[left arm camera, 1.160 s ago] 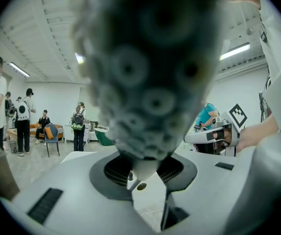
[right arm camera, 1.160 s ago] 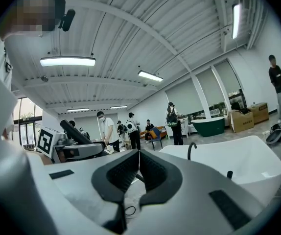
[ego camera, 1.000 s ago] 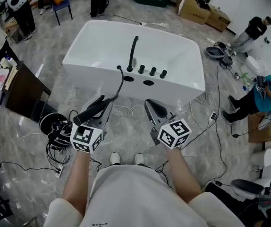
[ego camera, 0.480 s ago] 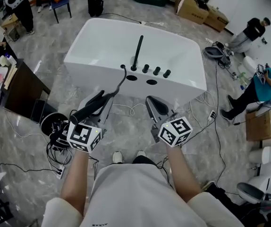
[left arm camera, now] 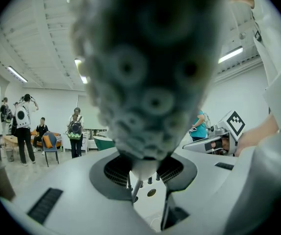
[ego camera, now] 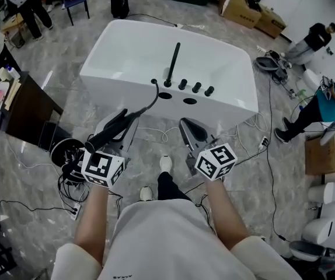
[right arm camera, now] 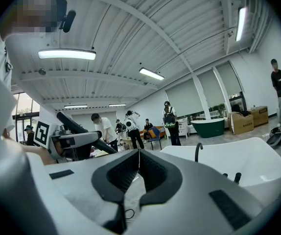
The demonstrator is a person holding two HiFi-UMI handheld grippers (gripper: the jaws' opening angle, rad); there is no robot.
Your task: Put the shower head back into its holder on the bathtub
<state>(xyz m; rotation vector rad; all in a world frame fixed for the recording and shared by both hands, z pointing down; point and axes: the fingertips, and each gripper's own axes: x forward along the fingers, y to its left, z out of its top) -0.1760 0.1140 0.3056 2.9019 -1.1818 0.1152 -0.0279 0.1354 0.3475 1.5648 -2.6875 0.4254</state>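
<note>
Grey marbled floor (ego camera: 51, 69) spreads through a busy workshop, with a dark tabletop (ego camera: 30, 107) at the far left and a round black bin of cables (ego camera: 62, 151) on the floor near it. The person's bare left forearm reaches forward from the torso, elbow bent, and carries the left tool (ego camera: 119, 121) roughly level, aimed at the tub, with its marker cube (ego camera: 103, 168) nearest the body. This tool is clamped on a long black hand shower head (ego camera: 112, 132), which lies slanted across the jaws with its head end out to the lower left. In the left gripper view the nozzle face (left arm camera: 145, 72) fills most of the frame, and the pads (left arm camera: 121, 168) press on the neck below it. A black hose (ego camera: 153, 101) curves from the handle up to the near rim of the white freestanding bathtub (ego camera: 115, 92), so the shower head hangs over the floor, short of the rim. On that rim stand a thin black spout (ego camera: 173, 63) and a row of black knobs (ego camera: 196, 87), with two dark round openings (ego camera: 177, 98) just in front of them. I cannot tell which one is the holder. A white shoe (ego camera: 164, 163) is set forward between the arms. The right forearm mirrors the left, and the right tool (ego camera: 185, 126) points at the tub and tips slightly down. Its jaws meet with nothing between them, as the right gripper view (right arm camera: 139, 165) shows. Farther right, a person in a teal shirt (ego camera: 334, 95) bends over cables.
</note>
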